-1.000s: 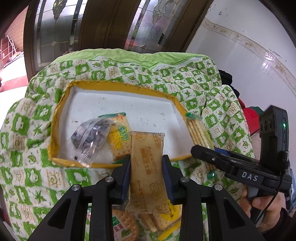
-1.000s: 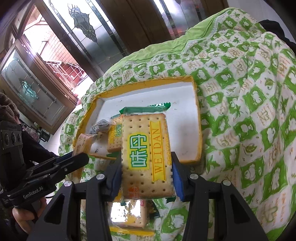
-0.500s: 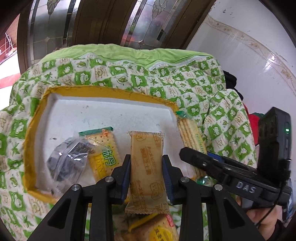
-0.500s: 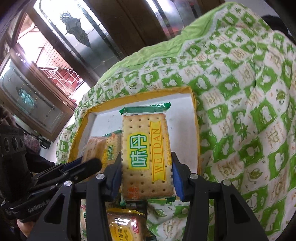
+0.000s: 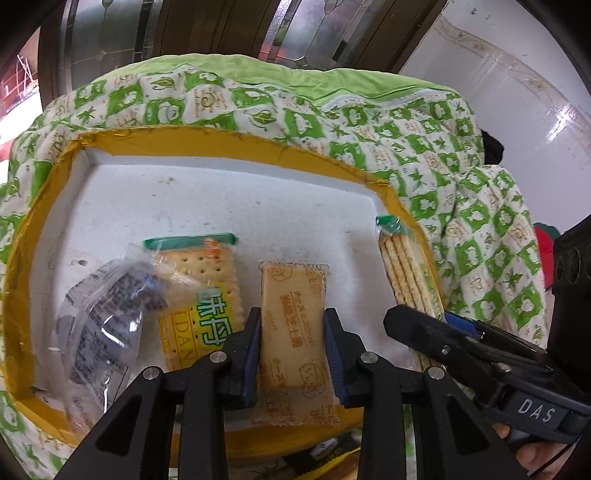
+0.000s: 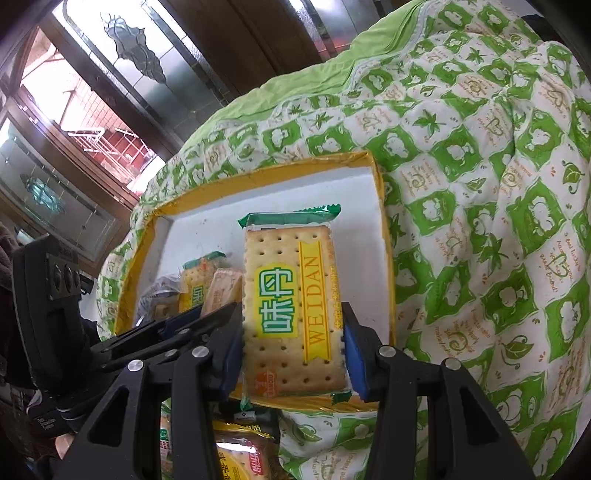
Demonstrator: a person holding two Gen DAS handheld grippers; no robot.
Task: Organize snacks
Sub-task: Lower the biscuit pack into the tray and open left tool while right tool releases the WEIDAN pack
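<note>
My left gripper [image 5: 292, 332] is shut on a tan cheese biscuit packet [image 5: 293, 317], held over the near part of a white foam tray [image 5: 221, 195] with a yellow taped rim. In the tray lie a WEIDAN cracker pack [image 5: 201, 295] and a clear bag with dark print [image 5: 107, 314]. My right gripper [image 6: 293, 332] is shut on another WEIDAN cracker pack [image 6: 291, 306], held over the tray's [image 6: 207, 225] right side. In the left wrist view that pack [image 5: 410, 273] shows edge-on by the tray's right rim, with the right gripper [image 5: 417, 325] beside it.
The tray rests on a green and white patterned quilt [image 6: 480, 184]. More snack packs [image 6: 236, 458] lie on the quilt just in front of the tray. Glass-panelled wooden doors [image 5: 221, 33] stand behind, and a white tiled wall [image 5: 517, 110] is at the right.
Both grippers have moved forward and down toward the tray with their packs still held. The tray now fills more of each view, and the tan packet has come over its near edge.
</note>
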